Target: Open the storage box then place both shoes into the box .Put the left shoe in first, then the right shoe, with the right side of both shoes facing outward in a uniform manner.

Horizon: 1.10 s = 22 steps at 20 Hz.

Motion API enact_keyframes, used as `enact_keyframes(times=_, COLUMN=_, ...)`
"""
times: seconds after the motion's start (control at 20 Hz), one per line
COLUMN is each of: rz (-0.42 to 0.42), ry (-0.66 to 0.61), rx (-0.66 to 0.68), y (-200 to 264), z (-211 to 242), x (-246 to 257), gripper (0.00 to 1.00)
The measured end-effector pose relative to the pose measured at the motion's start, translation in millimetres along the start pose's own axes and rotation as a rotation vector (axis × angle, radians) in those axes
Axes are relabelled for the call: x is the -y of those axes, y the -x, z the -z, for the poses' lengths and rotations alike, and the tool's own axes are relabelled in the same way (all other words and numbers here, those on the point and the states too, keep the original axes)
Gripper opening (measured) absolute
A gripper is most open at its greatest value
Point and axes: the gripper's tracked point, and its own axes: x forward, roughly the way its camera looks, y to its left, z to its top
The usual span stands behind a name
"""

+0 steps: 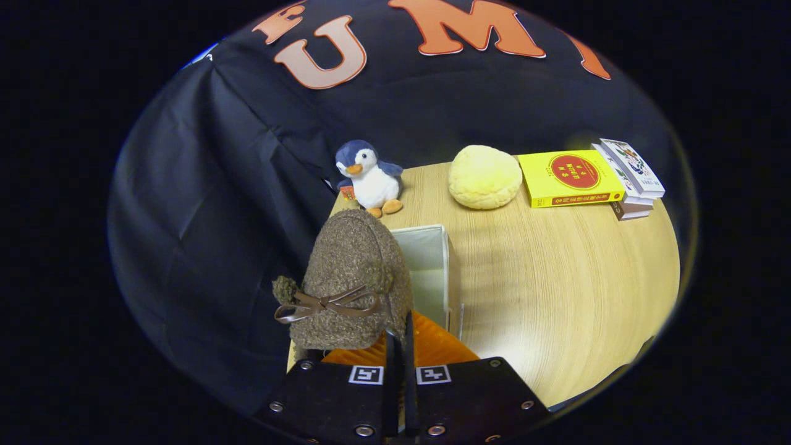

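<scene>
**Holding a fuzzy brown shoe above the box**

Gripping tight, the gripper (400, 346) has its two fingers drawn almost together, only a thin slit between them, and they look pinched on the rim of the shoe (352, 281), though the exact contact spot is hidden behind the shoe's edge. That shoe sits just ahead of the fingers and a touch to their left, standing on end with its rounded toe pointing up toward the booth wall. It's a slipper-like thing covered in nubbly, curly brown fleece, with a thin brown leather bow (321, 304) tied across the front and a small fuzzy pompom poking out beside it. An orange ribbed sole or lining (432, 346) shows right at the fingertips.

Directly behind the shoe, the white storage box (426, 266) stands open, its pale smooth walls forming a square well; the shoe covers the box's left part. All of it rests on a light wood-grain table (556, 290).

Further back, near the table's far edge, a plush penguin (369, 178) stands, blue-grey and white with orange feet. Beside it lies a round, puffy yellow cushion (484, 177). Then comes a yellow book (570, 178) lying flat, touching a small stack of books (630, 179) just beyond.
</scene>
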Motion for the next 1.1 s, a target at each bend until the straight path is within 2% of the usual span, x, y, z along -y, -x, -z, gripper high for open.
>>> enact_keyframes(times=0.25, rz=0.050, ry=0.026, rx=-0.053, y=-27, z=19, x=3, gripper=0.08)
enact_keyframes(times=0.45, rz=0.011, ry=0.016, rx=-0.071, y=-31, z=26, x=-9, gripper=0.16)
enact_keyframes(times=0.5, rz=-0.009, ry=0.009, rx=-0.063, y=-31, z=23, x=-13, gripper=0.15)
enact_keyframes(times=0.8, rz=-0.117, ry=0.001, rx=-0.005, y=7, z=1, x=-18, gripper=0.11)
enact_keyframes(times=1.1, rz=-0.191, ry=0.035, rx=0.110, y=66, z=-31, x=-1, gripper=0.25)
